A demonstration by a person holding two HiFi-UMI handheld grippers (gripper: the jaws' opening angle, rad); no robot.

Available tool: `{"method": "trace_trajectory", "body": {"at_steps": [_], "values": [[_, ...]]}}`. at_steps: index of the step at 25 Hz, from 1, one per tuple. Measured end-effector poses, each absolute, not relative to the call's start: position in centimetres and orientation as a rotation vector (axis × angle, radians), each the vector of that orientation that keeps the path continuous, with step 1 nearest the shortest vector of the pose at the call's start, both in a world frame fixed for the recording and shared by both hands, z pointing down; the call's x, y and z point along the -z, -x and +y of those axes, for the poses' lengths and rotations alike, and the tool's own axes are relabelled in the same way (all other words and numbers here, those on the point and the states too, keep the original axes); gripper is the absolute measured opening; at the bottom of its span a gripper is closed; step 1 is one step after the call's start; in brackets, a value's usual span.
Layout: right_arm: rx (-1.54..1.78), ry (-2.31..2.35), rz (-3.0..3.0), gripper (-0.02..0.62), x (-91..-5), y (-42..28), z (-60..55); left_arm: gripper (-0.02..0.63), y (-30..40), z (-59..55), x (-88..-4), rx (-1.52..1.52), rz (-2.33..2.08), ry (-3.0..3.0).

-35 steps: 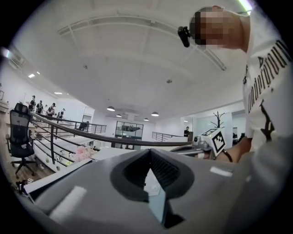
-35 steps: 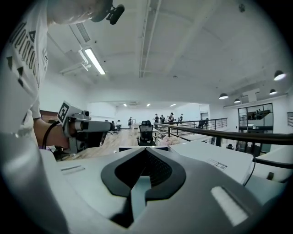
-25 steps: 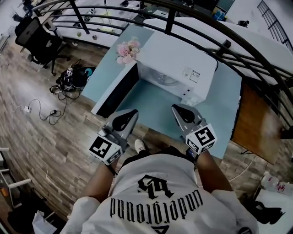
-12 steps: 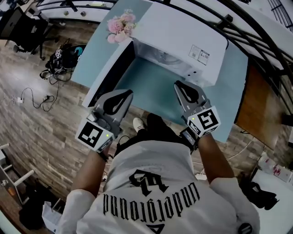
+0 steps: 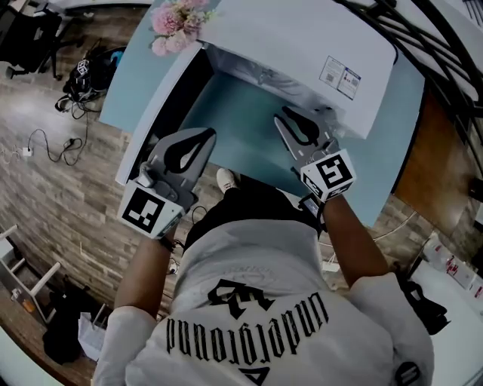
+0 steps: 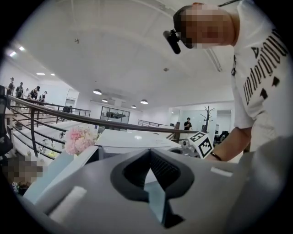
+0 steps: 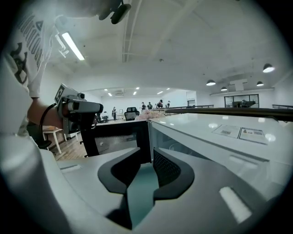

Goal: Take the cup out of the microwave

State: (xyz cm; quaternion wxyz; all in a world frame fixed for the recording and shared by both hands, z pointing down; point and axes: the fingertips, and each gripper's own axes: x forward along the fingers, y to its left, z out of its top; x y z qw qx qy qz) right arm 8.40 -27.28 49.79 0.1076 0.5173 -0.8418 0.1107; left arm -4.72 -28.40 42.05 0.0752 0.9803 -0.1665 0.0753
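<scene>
The white microwave stands on a light blue table, its door swung open to the left. I cannot make out a cup in the dim cavity. My left gripper hangs over the table's front edge by the door, its tips together and nothing in them. My right gripper is close to the cavity's right front corner, and its jaws are opening with nothing between them. The right gripper view looks along the right gripper at the door's dark inner face. In the left gripper view the left gripper points at the microwave.
A bunch of pink flowers sits at the table's back left corner, beside the door. A dark railing runs behind the microwave. Wooden floor with cables and a bag lies to the left, and a brown desk to the right.
Both grippers have moved forward and down towards the open microwave. The right one now sits close to its front, and the head view has closed in on the table.
</scene>
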Motion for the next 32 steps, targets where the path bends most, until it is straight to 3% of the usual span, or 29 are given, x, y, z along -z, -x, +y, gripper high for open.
{"method": "trace_trajectory", "body": {"at_steps": [32], "values": [[-0.446, -1.596, -2.42, 0.101, -61.6, -9.2, -35.7, 0.051, -1.6, -33.2, -53.7, -0.331, -0.349, -2.789]]}}
